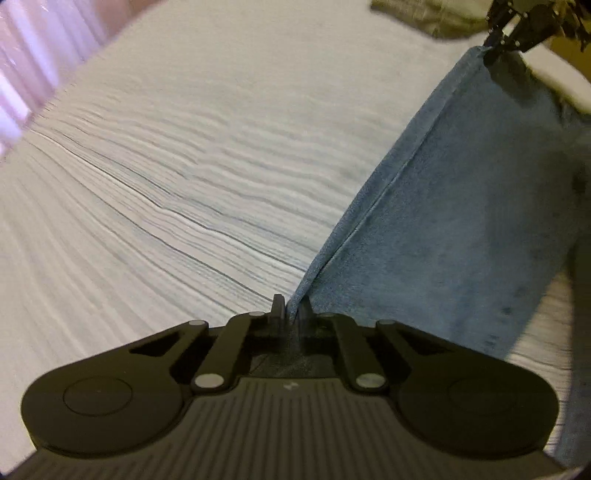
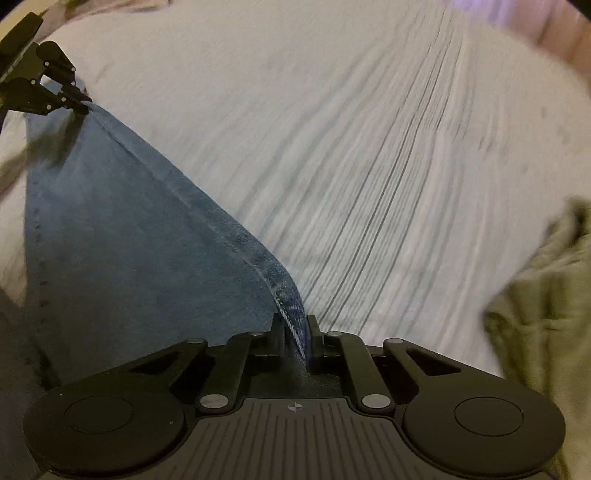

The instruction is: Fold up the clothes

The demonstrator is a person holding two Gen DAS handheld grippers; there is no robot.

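A blue denim garment [image 1: 461, 221] hangs stretched in the air between my two grippers, above a white striped bed sheet [image 1: 166, 166]. My left gripper [image 1: 290, 306] is shut on one end of the garment's hemmed edge. My right gripper [image 2: 295, 325] is shut on the other end of that edge [image 2: 229, 236]. The right gripper also shows in the left wrist view [image 1: 495, 48] at the top right, clamped on the far corner. The left gripper shows in the right wrist view [image 2: 83, 105] at the top left, clamped on the denim [image 2: 129, 240].
An olive-green garment [image 2: 546, 314] lies crumpled on the sheet [image 2: 369, 147] at the right of the right wrist view, and at the top of the left wrist view [image 1: 424, 16]. A pale curtain [image 1: 26, 66] shows at the far left.
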